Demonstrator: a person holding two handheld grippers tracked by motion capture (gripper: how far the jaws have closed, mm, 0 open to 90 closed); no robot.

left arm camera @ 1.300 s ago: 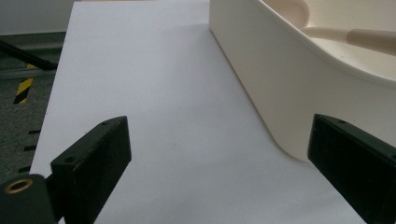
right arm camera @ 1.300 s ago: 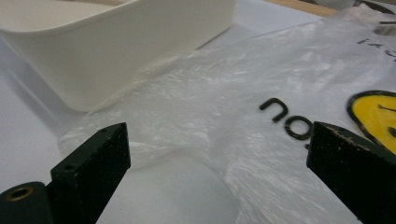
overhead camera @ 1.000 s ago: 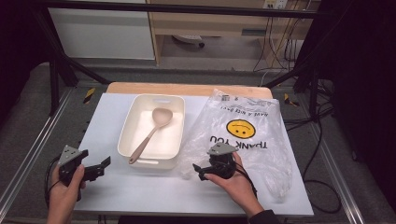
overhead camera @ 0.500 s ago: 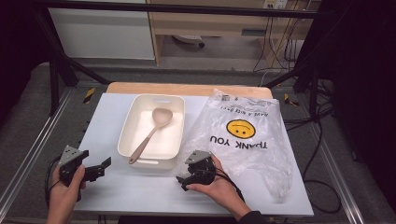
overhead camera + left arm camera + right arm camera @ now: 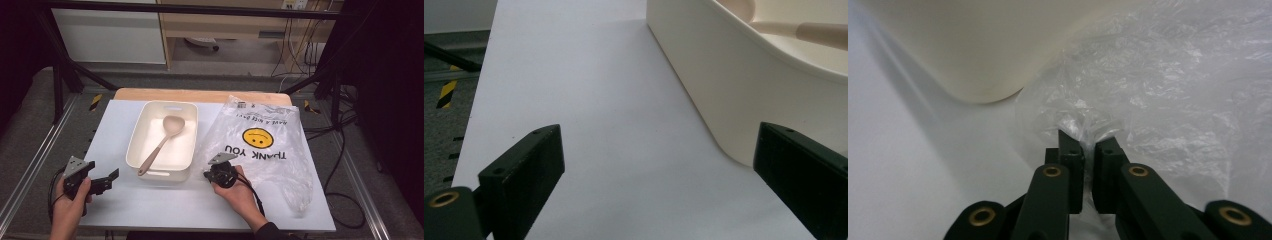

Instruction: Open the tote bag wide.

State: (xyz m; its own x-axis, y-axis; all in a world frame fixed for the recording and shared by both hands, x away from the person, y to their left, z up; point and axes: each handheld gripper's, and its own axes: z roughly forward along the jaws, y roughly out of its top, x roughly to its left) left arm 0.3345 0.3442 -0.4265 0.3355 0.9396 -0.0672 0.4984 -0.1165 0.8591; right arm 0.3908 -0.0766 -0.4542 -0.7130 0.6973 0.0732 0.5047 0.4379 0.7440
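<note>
1. My right tool (image 5: 1088,145) has just closed, pinching the plastic bag's (image 5: 265,150) near-left corner beside the tray (image 5: 150,172).
2. Bag stretches away rightward on the desk (image 5: 150,205) (left tool (image 5: 107,180) open, farther).

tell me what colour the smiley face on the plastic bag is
Yellow with black features, on the clear plastic bag; the high view shows it best.

Thin, crinkled clear plastic bag (image 5: 1168,90), glossy where light catches; smooth matt cream plastic tub (image 5: 162,142); matt wooden-looking spoon (image 5: 161,144); smooth white matt counter (image 5: 150,205); matt black tool (image 5: 1088,142).
</note>
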